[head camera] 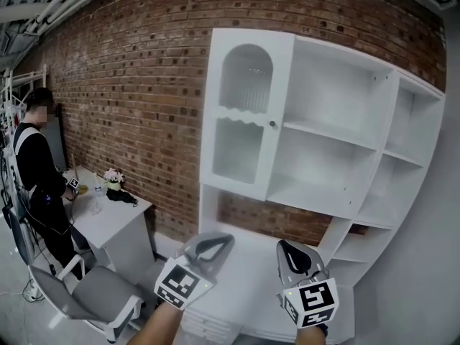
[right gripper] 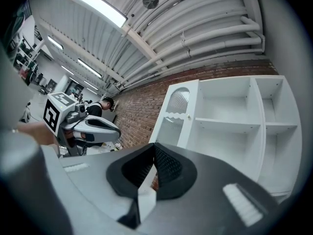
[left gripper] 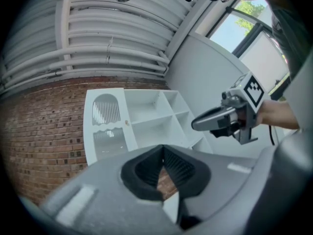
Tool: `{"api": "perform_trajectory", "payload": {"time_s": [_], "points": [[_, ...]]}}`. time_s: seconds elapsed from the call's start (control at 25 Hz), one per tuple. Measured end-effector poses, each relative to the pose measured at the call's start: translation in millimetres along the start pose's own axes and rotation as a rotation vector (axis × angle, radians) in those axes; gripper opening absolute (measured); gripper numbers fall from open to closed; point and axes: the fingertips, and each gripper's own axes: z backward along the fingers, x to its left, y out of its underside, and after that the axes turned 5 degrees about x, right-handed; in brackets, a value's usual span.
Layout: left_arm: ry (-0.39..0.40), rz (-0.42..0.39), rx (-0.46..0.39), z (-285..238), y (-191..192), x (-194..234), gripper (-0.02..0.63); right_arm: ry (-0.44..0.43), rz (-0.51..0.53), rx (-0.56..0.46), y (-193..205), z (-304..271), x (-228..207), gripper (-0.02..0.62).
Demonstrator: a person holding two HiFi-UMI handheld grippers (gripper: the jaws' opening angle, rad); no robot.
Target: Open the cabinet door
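Approaching is the step I judge I'm in. The left claw (head camera: 213,246) and right claw (head camera: 293,256) sit low in the head view, both pinched together with nothing between the pads, well short of the cabinet. Beyond them the white cabinet door (head camera: 241,113), with its arched ribbed-glass panel, stands closed in the upper middle of the frame, left of the open shelves (head camera: 330,131). Its small knob (head camera: 272,123) sits at the door's right edge. Next I'd need to part one claw, probably the right, raise it to that knob, close on it and pull outward. The brick wall (head camera: 129,85) lies behind.
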Motion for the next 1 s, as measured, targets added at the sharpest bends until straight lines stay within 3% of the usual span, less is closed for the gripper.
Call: {"api": "perform_trajectory", "payload": {"time_s": [0.6, 1.0], "points": [[0.065, 0.005, -0.026, -42, 9, 17, 0.002, 0.054, -0.005, 0.030, 11, -26, -22, 0.005], [0.099, 0.011, -0.050, -52, 23, 54, 0.002, 0.101, -0.004, 0.051, 9, -60, -21, 0.005]]}}
